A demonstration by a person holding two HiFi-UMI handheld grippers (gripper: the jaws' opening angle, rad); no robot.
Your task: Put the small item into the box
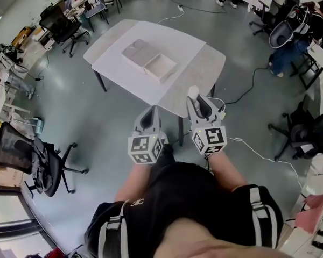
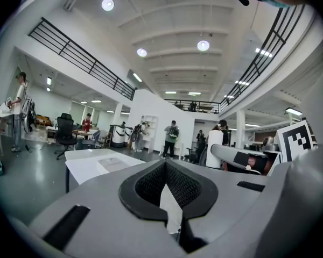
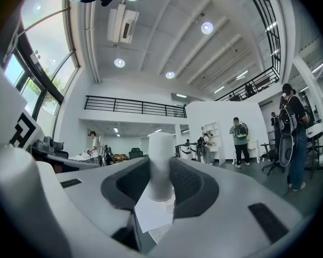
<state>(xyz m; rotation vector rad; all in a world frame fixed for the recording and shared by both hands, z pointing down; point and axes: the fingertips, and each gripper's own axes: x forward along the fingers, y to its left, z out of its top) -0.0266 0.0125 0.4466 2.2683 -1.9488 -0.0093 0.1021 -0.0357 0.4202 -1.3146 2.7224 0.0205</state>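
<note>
My right gripper (image 1: 197, 100) is shut on a small white cylinder (image 3: 161, 163), which stands upright between the black pads and sticks out past the tips (image 1: 193, 92). Beside it, my left gripper (image 1: 149, 113) is shut with nothing between its fingers (image 2: 151, 184). Both are held in the air before the person's body, short of the table. The open pale box (image 1: 149, 59) lies with its lid beside it on the white table (image 1: 194, 63) ahead. In the left gripper view the box (image 2: 114, 164) shows low and far off at the left.
Office chairs (image 1: 48, 163) stand on the grey floor at the left and at the right (image 1: 307, 133). A cable (image 1: 258, 149) runs over the floor by the table's right side. People stand far off at desks (image 2: 172, 136).
</note>
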